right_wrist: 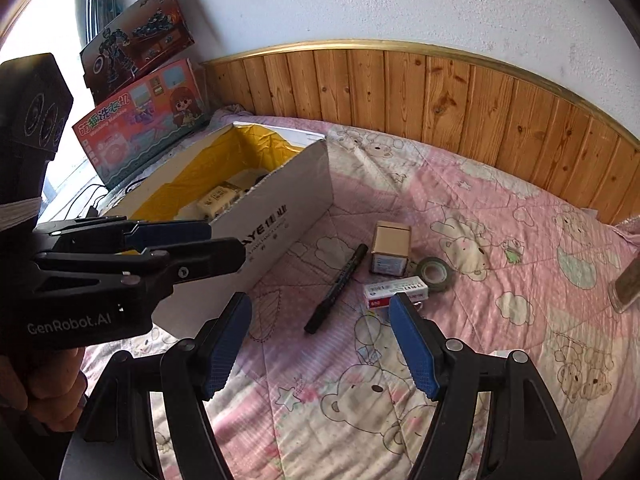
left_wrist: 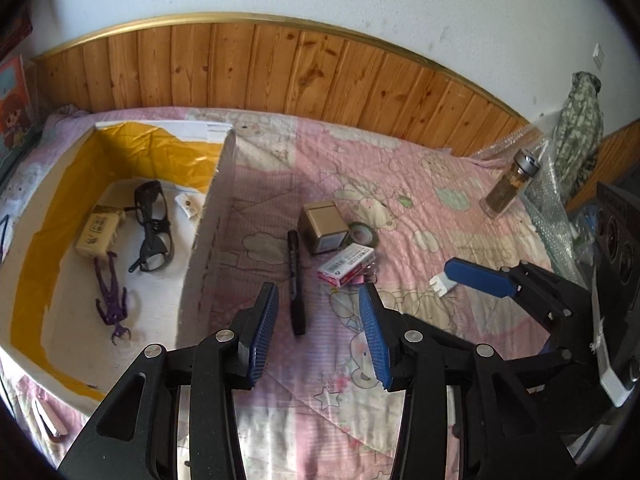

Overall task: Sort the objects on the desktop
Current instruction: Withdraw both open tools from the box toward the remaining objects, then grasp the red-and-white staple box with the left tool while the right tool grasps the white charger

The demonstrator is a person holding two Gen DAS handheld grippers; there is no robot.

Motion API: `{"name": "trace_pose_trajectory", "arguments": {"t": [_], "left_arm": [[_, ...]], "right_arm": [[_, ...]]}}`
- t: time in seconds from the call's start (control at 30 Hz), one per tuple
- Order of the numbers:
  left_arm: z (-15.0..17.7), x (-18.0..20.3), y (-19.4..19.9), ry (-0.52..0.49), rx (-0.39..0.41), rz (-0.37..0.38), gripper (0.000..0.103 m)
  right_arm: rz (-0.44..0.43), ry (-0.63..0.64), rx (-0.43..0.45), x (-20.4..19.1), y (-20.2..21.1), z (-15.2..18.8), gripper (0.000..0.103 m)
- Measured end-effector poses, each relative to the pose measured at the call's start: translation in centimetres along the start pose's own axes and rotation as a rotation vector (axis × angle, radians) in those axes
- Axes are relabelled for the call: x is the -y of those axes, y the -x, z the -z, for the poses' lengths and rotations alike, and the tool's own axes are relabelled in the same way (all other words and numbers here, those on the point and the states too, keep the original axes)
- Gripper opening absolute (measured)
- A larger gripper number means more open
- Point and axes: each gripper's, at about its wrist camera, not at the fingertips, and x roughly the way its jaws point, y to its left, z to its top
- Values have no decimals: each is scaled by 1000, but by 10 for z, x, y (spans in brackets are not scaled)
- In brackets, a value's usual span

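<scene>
Right now my left gripper (left_wrist: pixel 318 320), with its blue ribbed pads, is spread wide with nothing between the jaws, and the slim black marker pen (left_wrist: pixel 295 280) lies on the quilt just ahead, roughly in line with the gap. My right gripper (right_wrist: pixel 320 344) is spread as wide as it goes, also empty, angled down toward the red-and-white flat carton (right_wrist: pixel 396 291).

Beyond those sit the small tan cardboard cube box (right_wrist: pixel 390 246) and the dark roll of tape (right_wrist: pixel 434 274), all close together on the pink bear-print quilt (right_wrist: pixel 500 340). To the left stands the white cardboard bin lined with yellow plastic (left_wrist: pixel 208 216), already holding black-framed glasses (left_wrist: pixel 154 226), a beige box (left_wrist: pixel 97 234) and a purple toy figure (left_wrist: pixel 114 300).

I judge the step to be reaching for the next piece. To do it well, I would square the left jaws across the pen's barrel near its middle, so it does not swing, and keep the right gripper clear of the cube box when closing on the carton. The quilt is soft, so pressing down lightly should help the pads get under.

Both grippers tilt steeply downward, side by side, a person's hand (right_wrist: pixel 48 392) wrapped around the left one's handle.
</scene>
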Motion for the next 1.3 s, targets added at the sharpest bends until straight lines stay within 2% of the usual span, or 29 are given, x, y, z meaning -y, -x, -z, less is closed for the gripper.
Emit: {"name": "trace_pose_trajectory", "arguments": {"t": [0.27,0.37,0.53,0.83,0.93,1.0,1.07,1.27,1.3], "left_arm": [[8,8,-75,25,-105,-45,44],[8,11,-98,50,-128,-33,44],[4,32,-123,-11,-130,0,44],[-8,29,-164,-3,-144,-8,46],[-11,28,-171,2,-134,3,54],[-13,30,-176,1,-127,4,58],[-15,31,-179,5,-120,8,59],[-18,35,-181,-6,-115,17,57],[-19,36,-180,-9,-117,27,57]], "right_arm": [[104,-116,-99,86,-14,25,72],[136,-150,-134,115,-20,35,73],[170,-159,-194,149,-38,51,76],[184,-138,-278,174,-78,69,77],[189,-137,-283,182,-86,73,77],[170,-145,-274,187,-88,76,74],[174,-140,-265,190,-86,76,59],[148,-146,-270,195,-81,77,59],[87,-81,-280,195,-81,77,59]]}}
